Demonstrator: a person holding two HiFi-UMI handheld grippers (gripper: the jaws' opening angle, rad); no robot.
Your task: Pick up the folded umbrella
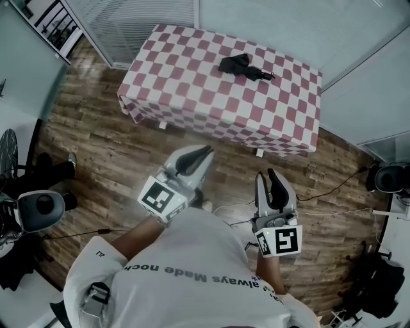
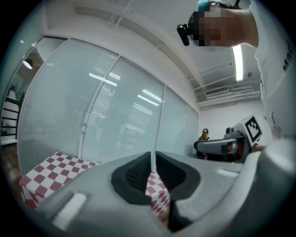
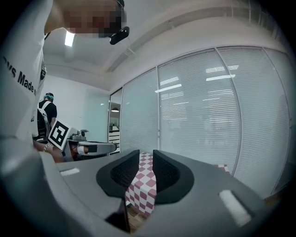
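The folded black umbrella point(image 1: 243, 67) lies on the far right part of a table under a red-and-white checked cloth point(image 1: 192, 96). Both grippers hang over the wooden floor, well short of the table, and point toward it. My left gripper point(image 1: 208, 151) has its jaws almost touching, with nothing between them. My right gripper point(image 1: 268, 173) shows a slim gap between its pads and holds nothing. In the left gripper view the left gripper point(image 2: 153, 155) frames a corner of the cloth point(image 2: 46, 169). In the right gripper view the right gripper point(image 3: 146, 152) frames the cloth point(image 3: 145, 183). Neither gripper view shows the umbrella.
Glass walls with blinds point(image 1: 141, 16) close in behind the table. Cables point(image 1: 320, 192) trail across the floor on the right, near dark gear point(image 1: 378, 282). A round device and dark clutter point(image 1: 38, 208) stand at the left. Another person point(image 3: 46, 109) stands far off.
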